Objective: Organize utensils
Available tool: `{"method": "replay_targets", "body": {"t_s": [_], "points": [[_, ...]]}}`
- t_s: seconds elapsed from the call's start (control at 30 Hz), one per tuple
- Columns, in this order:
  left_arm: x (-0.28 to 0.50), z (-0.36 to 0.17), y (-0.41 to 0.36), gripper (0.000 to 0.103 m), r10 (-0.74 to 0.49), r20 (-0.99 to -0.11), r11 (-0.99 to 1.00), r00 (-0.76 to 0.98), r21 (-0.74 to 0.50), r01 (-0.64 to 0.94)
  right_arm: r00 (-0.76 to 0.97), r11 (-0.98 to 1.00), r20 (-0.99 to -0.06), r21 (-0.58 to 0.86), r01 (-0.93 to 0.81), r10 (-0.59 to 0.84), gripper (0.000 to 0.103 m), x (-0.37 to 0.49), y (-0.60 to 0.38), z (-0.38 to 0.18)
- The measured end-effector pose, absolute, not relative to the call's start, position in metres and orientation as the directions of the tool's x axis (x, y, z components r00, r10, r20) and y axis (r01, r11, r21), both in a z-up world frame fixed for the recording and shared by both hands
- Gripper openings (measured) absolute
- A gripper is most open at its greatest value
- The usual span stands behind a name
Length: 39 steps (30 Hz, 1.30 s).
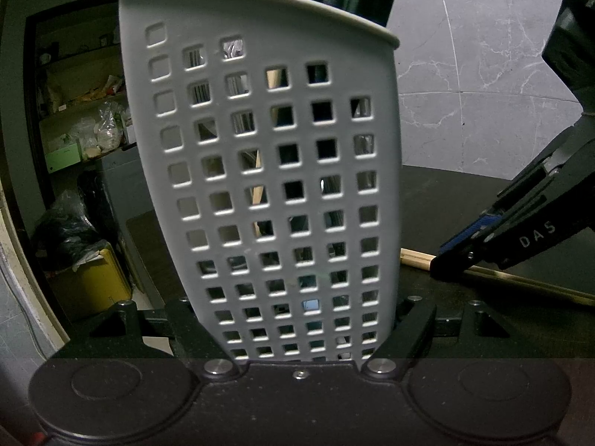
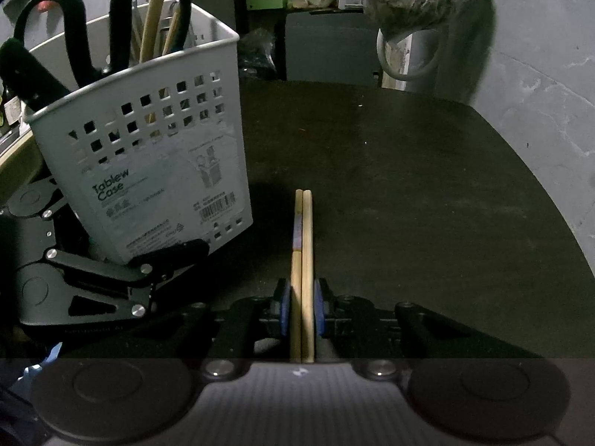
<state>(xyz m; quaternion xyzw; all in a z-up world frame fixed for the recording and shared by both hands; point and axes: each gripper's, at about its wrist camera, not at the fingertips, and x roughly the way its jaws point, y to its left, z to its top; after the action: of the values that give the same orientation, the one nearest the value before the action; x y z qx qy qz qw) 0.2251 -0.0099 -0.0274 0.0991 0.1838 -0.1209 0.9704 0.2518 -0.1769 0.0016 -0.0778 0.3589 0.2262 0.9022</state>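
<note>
The task looks well advanced. The grey perforated holder already carries black-handled scissors and several wooden sticks poking above its rim, so most of the utensils seem to be put away.

The left gripper is clamped around the lower part of the holder, one finger on each side wall, and the holder leans, tilted toward the right side of the surface. From the right wrist view the same gripper can be seen pinching the holder's base, with its bottom apparently partly lifted off the surface.

The right gripper is clenched on a pair of wooden chopsticks, which lie side by side between its blue pads and point straight ahead, low over the dark surface and just beside the holder. They are not yet inside it.

What seems to remain is lifting the chopsticks and dropping them into the holder's open top. No other loose utensils show on the surface in either view.
</note>
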Motion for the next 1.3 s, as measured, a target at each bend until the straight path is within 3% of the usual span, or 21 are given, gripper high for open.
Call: {"method": "replay_targets", "body": {"t_s": [0.23, 0.53, 0.7, 0.83, 1.3], "points": [[0.225, -0.027, -0.01, 0.078, -0.198, -0.381, 0.951, 0.903, 0.148, 0.271, 0.631, 0.884, -0.689, 0.03, -0.467, 0.357, 0.033, 0.26, -0.173, 0.001], [0.225, -0.027, -0.01, 0.078, -0.199, -0.38, 0.951, 0.903, 0.147, 0.271, 0.622, 0.884, -0.697, 0.036, -0.466, 0.357, 0.037, 0.266, -0.173, 0.001], [0.225, -0.027, -0.01, 0.078, -0.199, -0.38, 0.951, 0.903, 0.147, 0.271, 0.62, 0.881, -0.705, 0.013, -0.473, 0.343, 0.035, 0.268, -0.17, 0.002], [0.225, -0.028, -0.01, 0.078, -0.198, -0.38, 0.951, 0.904, 0.147, 0.271, 0.603, 0.874, -0.718, 0.015, -0.485, 0.347, 0.014, 0.27, -0.168, 0.004], [0.225, -0.03, -0.01, 0.077, -0.201, -0.382, 0.952, 0.902, 0.141, 0.272, 0.472, 0.85, -0.825, 0.018, -0.527, 0.31, 0.016, 0.294, -0.159, 0.019]]}}
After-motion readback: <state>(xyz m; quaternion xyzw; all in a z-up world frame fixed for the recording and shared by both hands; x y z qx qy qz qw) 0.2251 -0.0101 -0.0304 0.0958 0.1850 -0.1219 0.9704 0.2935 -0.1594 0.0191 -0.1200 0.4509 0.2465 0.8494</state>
